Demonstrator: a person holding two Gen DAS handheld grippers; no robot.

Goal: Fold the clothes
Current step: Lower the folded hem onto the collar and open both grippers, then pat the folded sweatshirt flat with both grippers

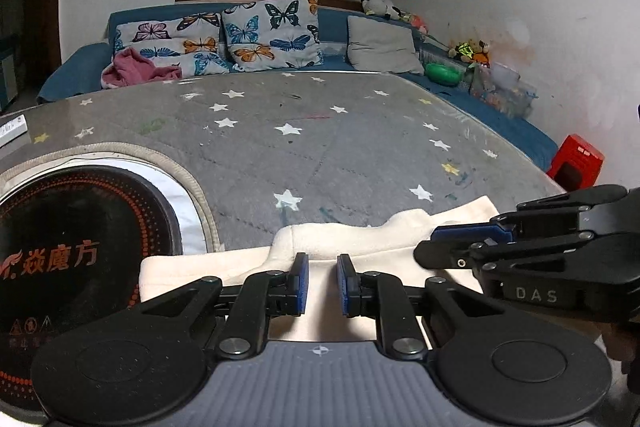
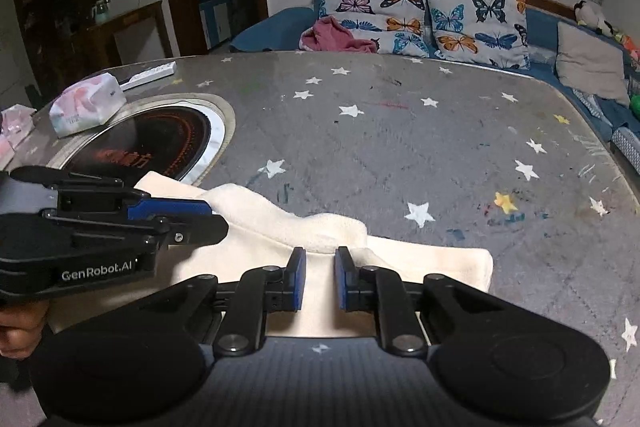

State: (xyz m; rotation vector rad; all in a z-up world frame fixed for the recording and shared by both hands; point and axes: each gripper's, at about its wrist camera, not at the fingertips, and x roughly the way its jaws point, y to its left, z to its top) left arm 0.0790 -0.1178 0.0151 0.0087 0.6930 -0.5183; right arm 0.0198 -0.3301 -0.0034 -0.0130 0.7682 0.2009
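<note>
A cream fleece garment lies folded at the near edge of the grey star-patterned table; it also shows in the right wrist view. My left gripper hovers just above the cloth, its blue pads a small gap apart with nothing between them. My right gripper sits likewise over the cloth, pads a small gap apart and empty. Each gripper shows side-on in the other's view, the right one and the left one, both over the garment.
A round black induction hob is set into the table at the left. A tissue pack and a white remote lie beyond it. A blue sofa with butterfly cushions and a pink cloth stands behind the table.
</note>
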